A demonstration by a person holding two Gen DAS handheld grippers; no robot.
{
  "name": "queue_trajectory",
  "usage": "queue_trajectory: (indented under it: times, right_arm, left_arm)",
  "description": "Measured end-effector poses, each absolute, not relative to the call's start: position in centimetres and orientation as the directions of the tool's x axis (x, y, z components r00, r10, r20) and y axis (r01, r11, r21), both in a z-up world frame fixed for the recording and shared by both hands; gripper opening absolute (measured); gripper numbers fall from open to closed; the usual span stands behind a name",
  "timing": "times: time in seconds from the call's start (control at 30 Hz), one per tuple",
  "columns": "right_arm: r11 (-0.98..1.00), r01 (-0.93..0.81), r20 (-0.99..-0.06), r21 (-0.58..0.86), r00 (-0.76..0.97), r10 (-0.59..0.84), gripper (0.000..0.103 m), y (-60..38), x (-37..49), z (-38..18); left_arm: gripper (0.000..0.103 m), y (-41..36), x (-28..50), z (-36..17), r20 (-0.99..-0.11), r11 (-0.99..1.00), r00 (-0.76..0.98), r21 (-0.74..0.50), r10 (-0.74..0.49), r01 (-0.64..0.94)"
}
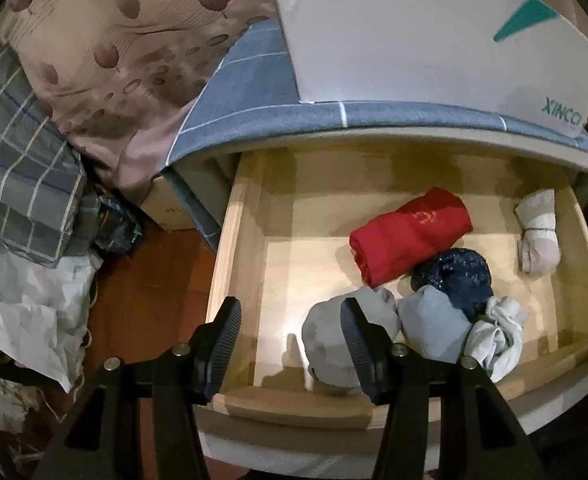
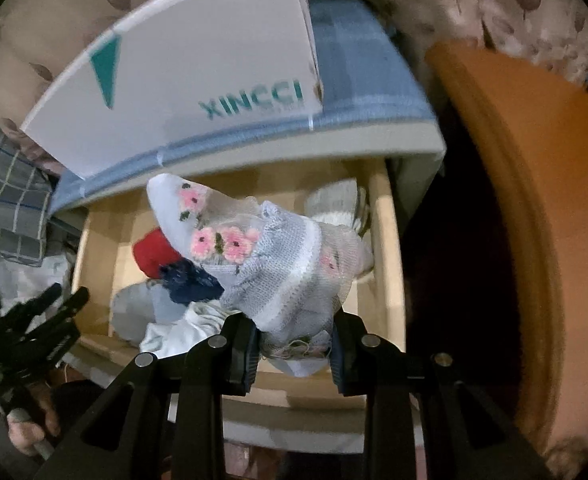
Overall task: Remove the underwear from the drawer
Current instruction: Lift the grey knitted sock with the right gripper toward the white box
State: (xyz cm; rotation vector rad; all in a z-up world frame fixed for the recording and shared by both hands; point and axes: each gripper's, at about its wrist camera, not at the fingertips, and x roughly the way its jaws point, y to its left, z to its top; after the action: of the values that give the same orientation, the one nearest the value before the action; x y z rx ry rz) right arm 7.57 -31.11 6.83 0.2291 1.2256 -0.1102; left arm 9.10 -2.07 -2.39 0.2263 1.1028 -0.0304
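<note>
Both claws point steeply down at the open wooden drawer (image 1: 249,208).

The left claw (image 1: 289,344) hangs over the near left corner of the drawer. Its two pads stand apart and hold nothing. One pad is in front of a grey bundle (image 1: 326,340), but whether it touches I cannot tell.

The right claw (image 2: 294,344) is clamped on the flowery underwear (image 2: 269,264). This is pale blue and white with pink flowers, and it hangs above the drawer.

Inside the drawer lie a red roll (image 1: 410,236), a dark blue bundle (image 1: 458,276), a white crumpled cloth (image 1: 494,332) and a pale sock bundle (image 1: 538,232) at the far right. A white box (image 1: 414,32) sits on the blue checked cloth (image 1: 253,64) above the drawer.
</note>
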Motion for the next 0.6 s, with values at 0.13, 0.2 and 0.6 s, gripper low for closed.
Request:
queue_trajectory:
  times: [0.13, 0.2, 0.6]
  right_arm:
    - [0.970, 0.211, -0.931, 0.124, 0.362, 0.040, 0.027, -31.4, 7.7, 9.4]
    - [0.971, 0.205, -0.918, 0.126, 0.394, 0.036, 0.027, -31.2, 7.9, 11.3]
    - [0.987, 0.132, -0.836, 0.095, 0.549, 0.007, 0.027, -28.8, 15.5, 21.4]
  left_arm:
    - [0.053, -1.0, 9.3, -2.2, -0.890, 0.989, 0.453, 0.111, 0.056, 0.096]
    - [0.053, -0.5, 9.4, -2.1, -0.893, 0.993, 0.448, 0.082, 0.038, 0.080]
    - [0.053, -0.1, 9.3, -1.7, -0.881, 0.997, 0.473, 0.049, 0.018, 0.052]
